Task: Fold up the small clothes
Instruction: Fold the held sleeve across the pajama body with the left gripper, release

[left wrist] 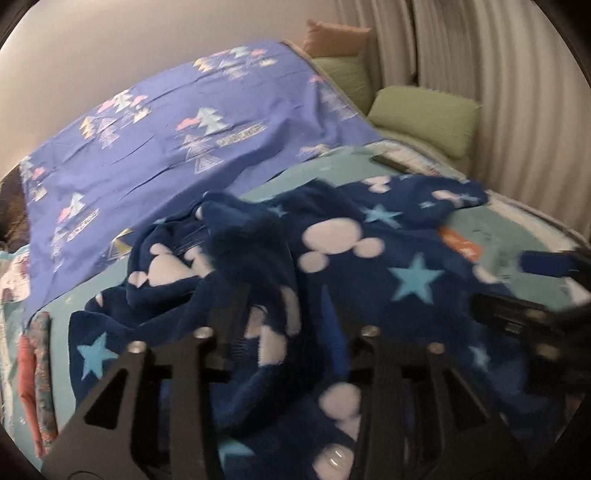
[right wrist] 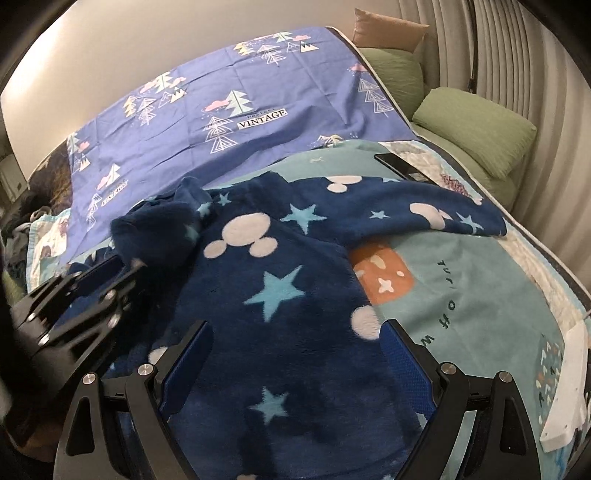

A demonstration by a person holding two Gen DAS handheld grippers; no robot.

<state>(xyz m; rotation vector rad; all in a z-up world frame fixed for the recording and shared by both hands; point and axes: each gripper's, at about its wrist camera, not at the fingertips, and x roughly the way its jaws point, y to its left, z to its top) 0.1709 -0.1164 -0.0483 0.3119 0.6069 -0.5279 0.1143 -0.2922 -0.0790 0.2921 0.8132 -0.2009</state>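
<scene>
Navy fleece garment (right wrist: 280, 295) lay crumpled on the teal blanket (right wrist: 480, 280), under and ahead of both jaws. Right gripper (right wrist: 295, 354) stood wide, empty, straddling the hem, probably lining up a grab. Left gripper (left wrist: 291, 314) part-open, nothing pinched, over a bunched sleeve.

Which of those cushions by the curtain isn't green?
The tan cushion, farthest back against the wall. The two nearer ones, the rear green cushion and the front green cushion, are both green.

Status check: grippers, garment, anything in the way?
Left gripper open, right gripper open, both empty. Navy fleece star-print garment rumpled, unfolded. Black phone beyond sleeve.
</scene>
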